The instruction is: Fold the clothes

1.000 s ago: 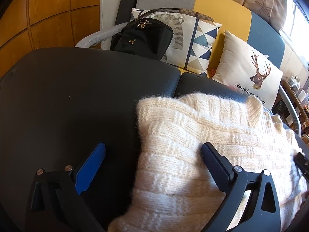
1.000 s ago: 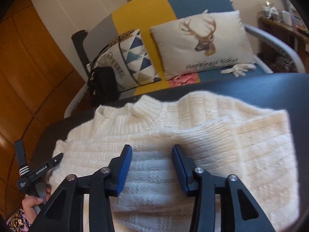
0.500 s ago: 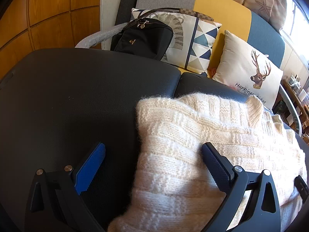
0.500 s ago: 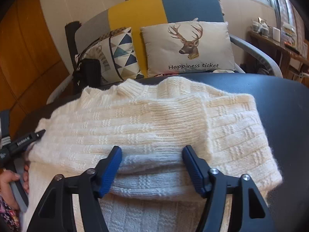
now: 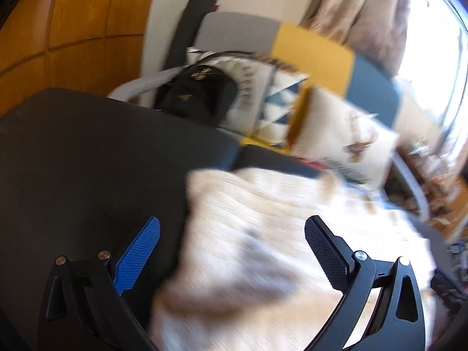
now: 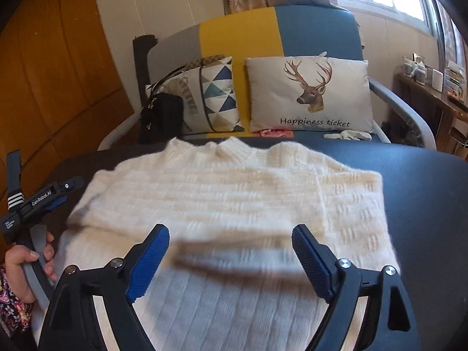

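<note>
sweater – cream, ribbed | pads – blue | bag – seemingly black

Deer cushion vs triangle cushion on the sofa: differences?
Print: the deer cushion shows an antlered head above the words "Happiness ticket"; the triangle cushion has blue, teal and tan triangles. Neighbours: a black handbag stands against the triangle cushion, while nothing leans on the deer cushion. Backing: the deer cushion sits before the sofa's blue panel, the triangle cushion before grey and yellow. Both are pale, lean on the backrest, beyond the cream sweater.
</note>
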Demonstrator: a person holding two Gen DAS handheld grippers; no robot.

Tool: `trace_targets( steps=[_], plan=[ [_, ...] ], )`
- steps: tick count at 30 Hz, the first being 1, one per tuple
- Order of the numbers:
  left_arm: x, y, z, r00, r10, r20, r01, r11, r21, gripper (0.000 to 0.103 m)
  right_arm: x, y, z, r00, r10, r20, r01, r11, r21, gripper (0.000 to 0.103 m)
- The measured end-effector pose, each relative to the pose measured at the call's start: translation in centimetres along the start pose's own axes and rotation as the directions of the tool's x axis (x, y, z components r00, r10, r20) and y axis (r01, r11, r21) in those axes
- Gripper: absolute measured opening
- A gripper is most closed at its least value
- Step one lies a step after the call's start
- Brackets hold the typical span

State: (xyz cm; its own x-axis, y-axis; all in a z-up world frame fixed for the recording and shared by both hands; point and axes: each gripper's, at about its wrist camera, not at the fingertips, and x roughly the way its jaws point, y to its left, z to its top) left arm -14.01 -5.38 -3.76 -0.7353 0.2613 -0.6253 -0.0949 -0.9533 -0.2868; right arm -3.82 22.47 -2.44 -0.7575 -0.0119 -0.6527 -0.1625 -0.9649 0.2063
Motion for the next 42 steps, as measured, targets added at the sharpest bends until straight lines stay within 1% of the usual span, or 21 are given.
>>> trace_targets(
  steps=[1,3,5,7,9,11,15,16,20,23,27,30,33,36,38,40,42],
  plan=[
    [-0.7,-0.5,-0.7,0.999,-0.039,-0.026,0.039,0.999,0.003,0.101,-0.5,0.3,-0.5,1.000,-0.012,-0.014,0.012,1.000,0.000,0.088],
    [-1.6,-1.3,-1.9,0.994,-0.079,-0.071,0.080,0.997,0.022,0.101,-1.0,0.7,-1.7,0.997,-0.058,-0.045,0.058,0.998,-0.002,0.088],
    [-2.3,-1.6,-3.3,0.990,-0.085,-0.108,0.092,0.994,0.059,0.101,-1.4,0.9,-2.9,0.995,-0.091,-0.050,0.091,0.996,-0.009,0.088],
    [-2.6,-1.6,-4.6,0.990,-0.060,-0.129,0.073,0.993,0.097,0.101,-1.5,0.9,-3.9,0.992,-0.110,-0.062,0.110,0.994,-0.007,0.088],
    [-2.7,-1.4,-5.6,0.987,-0.032,-0.156,0.052,0.990,0.129,0.101,-1.2,0.8,-4.8,0.991,-0.111,-0.081,0.111,0.994,0.002,0.088],
    [-2.2,-0.6,-6.1,0.978,-0.015,-0.209,0.039,0.993,0.113,0.101,-0.6,0.6,-5.6,0.984,-0.132,-0.118,0.133,0.991,-0.003,0.088],
    [-2.5,-0.4,-6.4,0.978,-0.003,-0.211,0.033,0.989,0.141,0.101,0.2,0.5,-6.5,0.966,-0.179,-0.184,0.173,0.984,-0.050,0.088],
    [-2.6,-0.6,-6.7,0.977,0.011,-0.212,0.024,0.987,0.160,0.101,0.1,0.6,-6.7,0.966,-0.182,-0.186,0.172,0.983,-0.071,0.088],
    [-2.7,-2.3,-8.2,0.974,0.073,-0.214,-0.015,0.965,0.260,0.101,-1.2,-0.2,-7.7,0.972,-0.153,-0.179,0.143,0.988,-0.065,0.089],
    [-3.3,-2.7,-8.9,0.976,0.053,-0.213,0.009,0.959,0.282,0.101,-2.2,-0.3,-8.5,0.973,-0.154,-0.169,0.147,0.988,-0.057,0.089],
    [-3.6,-2.1,-8.9,0.977,0.013,-0.212,0.042,0.967,0.251,0.101,-2.8,-0.2,-9.1,0.973,-0.163,-0.162,0.157,0.986,-0.049,0.089],
    [-3.5,-2.0,-8.9,0.978,0.016,-0.209,0.038,0.966,0.254,0.101,-3.1,-0.3,-9.4,0.973,-0.168,-0.159,0.163,0.986,-0.044,0.089],
    [-3.2,-2.6,-9.1,0.977,0.050,-0.205,0.011,0.958,0.285,0.101,-3.3,-0.3,-9.5,0.973,-0.162,-0.167,0.154,0.986,-0.057,0.089],
    [-3.5,-3.0,-9.5,0.978,0.043,-0.202,0.022,0.950,0.310,0.102,-3.6,-0.2,-9.7,0.972,-0.156,-0.176,0.146,0.987,-0.070,0.089],
    [-3.5,-2.9,-9.5,0.979,0.030,-0.204,0.033,0.953,0.301,0.102,-3.8,-0.2,-9.7,0.972,-0.150,-0.181,0.138,0.987,-0.077,0.089],
    [-3.5,-2.8,-9.4,0.979,0.027,-0.202,0.035,0.954,0.298,0.102,-3.9,-0.4,-9.7,0.976,-0.114,-0.185,0.105,0.993,-0.062,0.092],
    [-3.3,-3.1,-9.7,0.980,0.050,-0.195,0.015,0.947,0.320,0.102,-3.9,-0.6,-9.6,0.978,-0.093,-0.187,0.084,0.995,-0.056,0.094]
  ],
)
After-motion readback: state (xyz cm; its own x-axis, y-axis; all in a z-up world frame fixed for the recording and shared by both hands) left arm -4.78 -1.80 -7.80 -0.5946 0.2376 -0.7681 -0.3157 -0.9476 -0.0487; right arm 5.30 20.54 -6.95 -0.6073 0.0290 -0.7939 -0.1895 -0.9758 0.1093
